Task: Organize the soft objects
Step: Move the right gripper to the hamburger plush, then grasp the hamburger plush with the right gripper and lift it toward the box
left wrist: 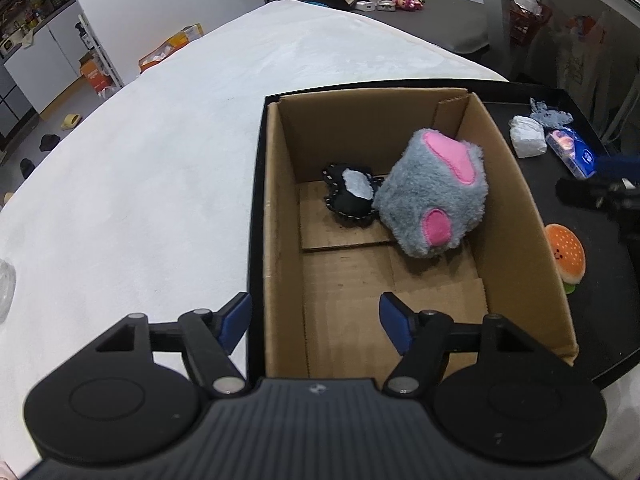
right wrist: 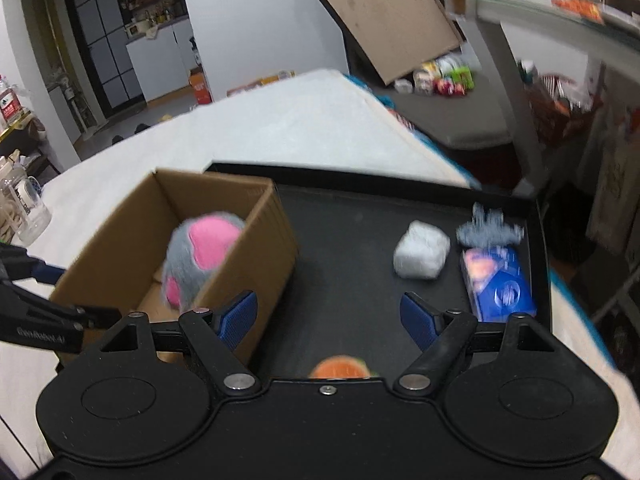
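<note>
- White table [left wrist: 120, 160] carries black tray [left wrist: 560, 98], centre right.
- Cardboard box [left wrist: 280, 240] holds grey plush [left wrist: 432, 192].
- Both grippers: jaws apart, empty.
- Advice: centre right gripper [right wrist: 328, 316] over burger toy [right wrist: 340, 367], lower centre, before closing.

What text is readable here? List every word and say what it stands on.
"GenRobot.ai", blurred and uncertain: on the side of the left gripper, seen in the right wrist view.
Print on the blue packet: too blurred to read.
Print on the orange box: too small to read.

Left gripper [left wrist: 316, 318] jaws spread, right gripper [right wrist: 329, 316] jaws spread
</note>
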A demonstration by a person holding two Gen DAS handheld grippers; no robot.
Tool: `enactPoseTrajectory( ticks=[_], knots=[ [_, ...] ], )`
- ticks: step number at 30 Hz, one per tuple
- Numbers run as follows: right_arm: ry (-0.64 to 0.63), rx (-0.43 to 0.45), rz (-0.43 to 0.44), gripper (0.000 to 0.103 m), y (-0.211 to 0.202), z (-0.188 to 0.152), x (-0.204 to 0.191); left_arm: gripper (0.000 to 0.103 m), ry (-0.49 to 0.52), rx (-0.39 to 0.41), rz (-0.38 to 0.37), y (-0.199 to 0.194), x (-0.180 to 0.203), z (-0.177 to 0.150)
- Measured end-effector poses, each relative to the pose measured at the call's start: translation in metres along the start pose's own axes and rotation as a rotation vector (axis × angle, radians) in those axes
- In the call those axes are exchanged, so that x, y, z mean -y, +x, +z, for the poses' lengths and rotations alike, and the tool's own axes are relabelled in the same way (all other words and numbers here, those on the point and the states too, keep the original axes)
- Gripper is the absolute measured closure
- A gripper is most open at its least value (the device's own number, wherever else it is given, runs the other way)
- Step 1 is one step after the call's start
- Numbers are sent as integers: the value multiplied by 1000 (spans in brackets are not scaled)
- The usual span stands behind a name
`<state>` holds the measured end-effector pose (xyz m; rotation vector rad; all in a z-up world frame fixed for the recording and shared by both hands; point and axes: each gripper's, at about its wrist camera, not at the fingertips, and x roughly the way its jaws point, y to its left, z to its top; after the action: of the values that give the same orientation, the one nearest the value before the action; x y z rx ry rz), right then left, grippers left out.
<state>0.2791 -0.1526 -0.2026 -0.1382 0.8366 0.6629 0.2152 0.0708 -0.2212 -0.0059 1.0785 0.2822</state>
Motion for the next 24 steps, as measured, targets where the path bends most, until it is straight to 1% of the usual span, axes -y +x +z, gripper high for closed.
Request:
enactPoseTrajectory(
  ticks=[1,5,7,11,16,18,20,21,22,24],
  knots=[
    [7,-14,2,25,2,-4,2,33,4,0,-1,0,2,0],
    [-4,-72,5,25,10,-21,-1,22,36,-4,-2,0,11,0],
    [-11,-91,9,25,12,-29,-2,20,42,-7,-4,1,16,-1],
    [-18,-126,0,25,18,-41,-3,13,59,-21,-3,3,23,-3],
    [-4,-143,-12,26,22,-49,2,10,51,-32,-3,3,26,-2],
    [5,-146,-24,31,24,-51,6,9,57,-35,4,4,28,-3],
    [21,-153,-33,50,24,-52,10,9,61,-38,13,4,30,-3],
    [34,-157,-34,55,24,-52,13,9,61,-39,16,5,30,-3],
    [39,-154,-42,58,23,-52,15,9,59,-40,19,5,30,-2],
    [51,-154,-39,61,21,-52,18,8,55,-42,20,5,31,-1]
  ],
)
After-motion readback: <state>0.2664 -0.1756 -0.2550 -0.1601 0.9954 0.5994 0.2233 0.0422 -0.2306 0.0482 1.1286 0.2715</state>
